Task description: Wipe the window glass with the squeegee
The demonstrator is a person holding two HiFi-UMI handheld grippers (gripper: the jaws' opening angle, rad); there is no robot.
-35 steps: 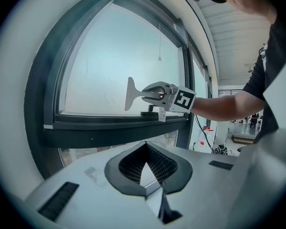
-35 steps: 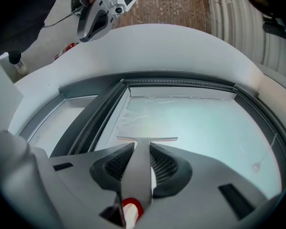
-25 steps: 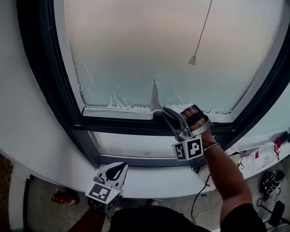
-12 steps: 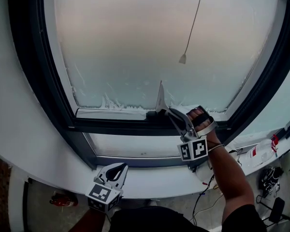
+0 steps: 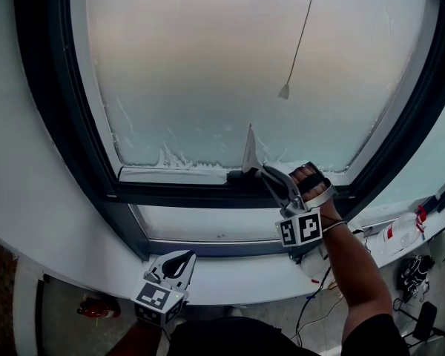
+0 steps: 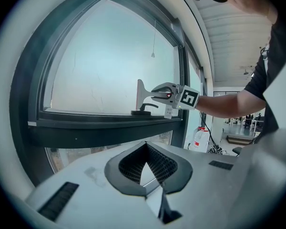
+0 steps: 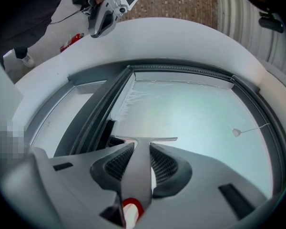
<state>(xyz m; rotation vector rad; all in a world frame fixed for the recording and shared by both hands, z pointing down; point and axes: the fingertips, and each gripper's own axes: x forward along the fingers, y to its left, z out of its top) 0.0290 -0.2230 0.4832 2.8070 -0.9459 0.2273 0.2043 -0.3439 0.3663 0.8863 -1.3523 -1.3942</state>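
R gripper (image 7: 140,148): clenched on the squeegee (image 5: 249,148) handle, blade upright at the bottom edge of the window glass (image 5: 230,65), just above the dark frame (image 5: 193,195). Foam streaks along that edge; pull cord (image 5: 284,91) hangs well above. My R forearm reaches up over the white sill (image 5: 237,279). L gripper (image 6: 144,148): jaws closed on nothing, low by the sill.

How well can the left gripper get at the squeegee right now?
Probably not without moving up: the left gripper hangs low by the sill, while the right gripper holds the squeegee at the glass.
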